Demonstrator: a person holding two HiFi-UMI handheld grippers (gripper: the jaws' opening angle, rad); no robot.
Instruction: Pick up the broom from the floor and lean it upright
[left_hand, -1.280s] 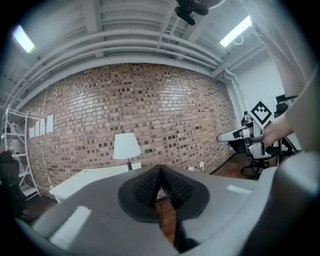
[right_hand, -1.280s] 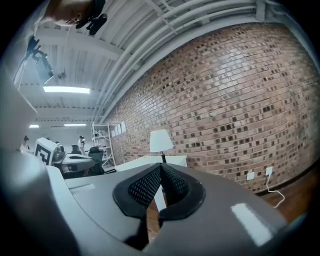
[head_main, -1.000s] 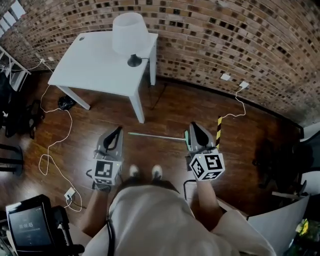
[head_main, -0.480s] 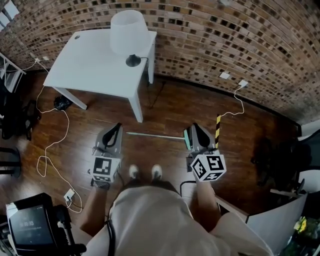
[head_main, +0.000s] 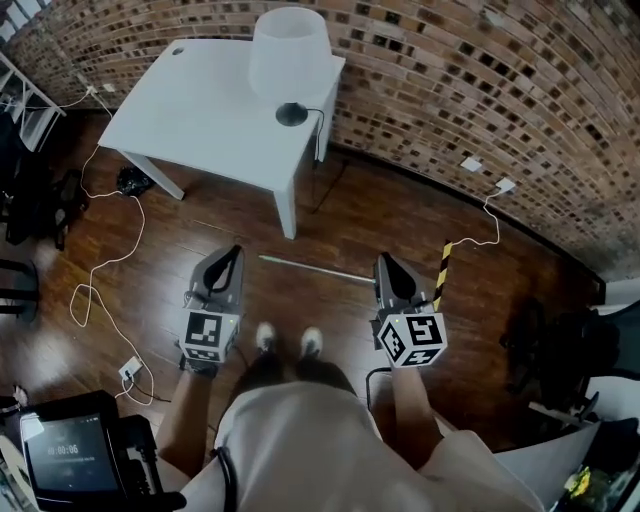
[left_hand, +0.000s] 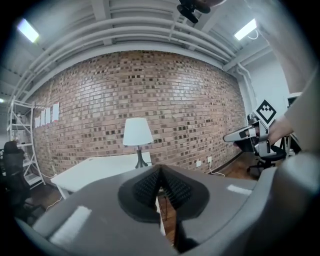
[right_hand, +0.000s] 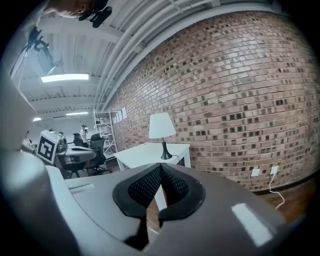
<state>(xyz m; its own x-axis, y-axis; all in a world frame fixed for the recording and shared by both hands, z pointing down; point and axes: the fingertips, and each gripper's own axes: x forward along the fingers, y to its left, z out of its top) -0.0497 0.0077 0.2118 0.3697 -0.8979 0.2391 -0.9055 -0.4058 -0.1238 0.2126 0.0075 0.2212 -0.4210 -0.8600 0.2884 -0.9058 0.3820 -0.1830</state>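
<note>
The broom (head_main: 315, 269) lies flat on the dark wood floor in the head view, its thin pale handle running from in front of the table leg rightward to my right gripper (head_main: 382, 260). A yellow-and-black striped piece (head_main: 441, 264) shows just right of that gripper. The broom's right end is hidden behind the gripper. My left gripper (head_main: 236, 252) hovers left of the handle's free end, apart from it. Both are shut with nothing between the pads, as the left gripper view (left_hand: 160, 170) and right gripper view (right_hand: 161, 166) show. Neither gripper view shows the broom.
A white table (head_main: 190, 125) with a white lamp (head_main: 290, 50) stands against the brick wall (head_main: 480, 70) ahead. White cables (head_main: 100, 270) trail over the floor at left, another cable (head_main: 480, 215) at right. A screen device (head_main: 70, 455) is at bottom left, a dark chair (head_main: 560, 340) at right.
Both grippers have sunk a little and edged forward over the floor. The view has tilted, so table and wall sit further right. The broom has not moved.
</note>
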